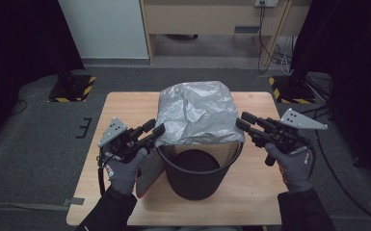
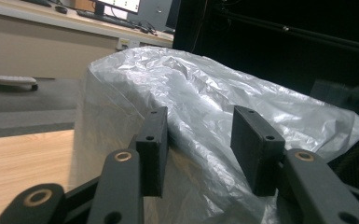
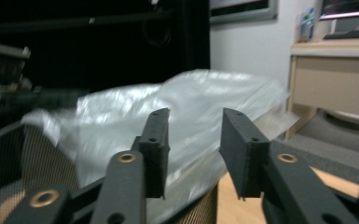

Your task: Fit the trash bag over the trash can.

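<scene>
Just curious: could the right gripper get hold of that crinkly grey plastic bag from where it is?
Probably yes: the right gripper has open jaws at the crinkly grey plastic bag's edge, nothing between.

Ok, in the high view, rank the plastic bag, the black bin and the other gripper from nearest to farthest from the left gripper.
From the left gripper:
1. Plastic bag: its edge sits right at the jaw tips.
2. Black bin: just below and right, at the table's near edge.
3. Right gripper: across the bag, on the far side.
</scene>
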